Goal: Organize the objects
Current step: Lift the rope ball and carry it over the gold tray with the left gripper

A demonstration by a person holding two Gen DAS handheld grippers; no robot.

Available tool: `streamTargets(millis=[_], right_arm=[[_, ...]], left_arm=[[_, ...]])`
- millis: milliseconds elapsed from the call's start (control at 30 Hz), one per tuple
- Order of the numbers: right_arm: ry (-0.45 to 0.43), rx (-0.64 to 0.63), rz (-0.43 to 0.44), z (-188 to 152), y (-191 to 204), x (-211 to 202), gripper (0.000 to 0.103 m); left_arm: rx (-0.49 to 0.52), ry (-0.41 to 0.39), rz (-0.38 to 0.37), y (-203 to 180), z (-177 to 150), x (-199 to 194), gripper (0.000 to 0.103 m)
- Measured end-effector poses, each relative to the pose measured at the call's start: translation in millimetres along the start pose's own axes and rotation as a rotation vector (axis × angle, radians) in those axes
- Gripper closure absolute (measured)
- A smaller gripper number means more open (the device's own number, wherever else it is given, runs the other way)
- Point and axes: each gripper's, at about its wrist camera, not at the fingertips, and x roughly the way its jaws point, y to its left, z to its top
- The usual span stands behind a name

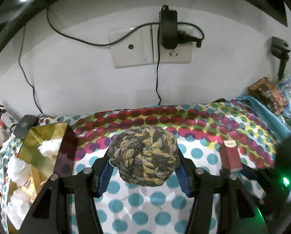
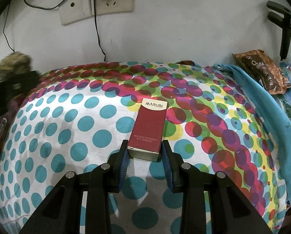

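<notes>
At the far left of your left wrist view stands the gold-lined box (image 1: pixel 46 148), open, with white wadding inside, and it looks like the place things are being gathered into. Just right of it, your left tool (image 1: pixel 143 167) is clamped on the rope ball (image 1: pixel 143 156), its blue pads pressed against both sides, and the ball seems to hang just above the dotted cloth (image 1: pixel 155 204) that covers the bench, though I cannot be sure it is lifted clear. So on that side the step in hand reads as carrying: the next move calls for you to swing left and over the box rim before you let the fingers part, keeping clear of the dark device resting on the box's far corner. Moving right, the red carton (image 2: pixel 149 126) marked MARUBI lies flat on the cloth near the middle, long side pointing away from you. Your right tool (image 2: pixel 144 152) has a finger on each side of the carton's near end; the pads sit very close to its sides, but whether they already press on it I cannot tell. I judge this a grasp just forming: squeeze evenly and gently, as thin card can buckle, then lift. Farther right, a brown packet (image 2: pixel 262 74) rests by the wall.
</notes>
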Motion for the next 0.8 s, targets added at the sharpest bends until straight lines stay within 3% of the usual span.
streamTargets(millis=[167,367,533,800], right_arm=[[-0.001,-0.011,-0.015,0,2,0,0.072],[-0.001,-0.013,-0.017,0,3,0,0.072],[-0.001,-0.015,-0.020,0,3,0,0.072],[-0.002,-0.025,-0.033,0,2,0,0.072]], left_arm=[[0.037,-0.002,0.040,-5,-19,-28,0.045],[0.036,-0.031,0.024,6,-40,-72,0.045],[0.001,-0.056,0.077,45,-51,-103,0.045],[-0.148,0.007,0.120,129,-73,-112,0.045]])
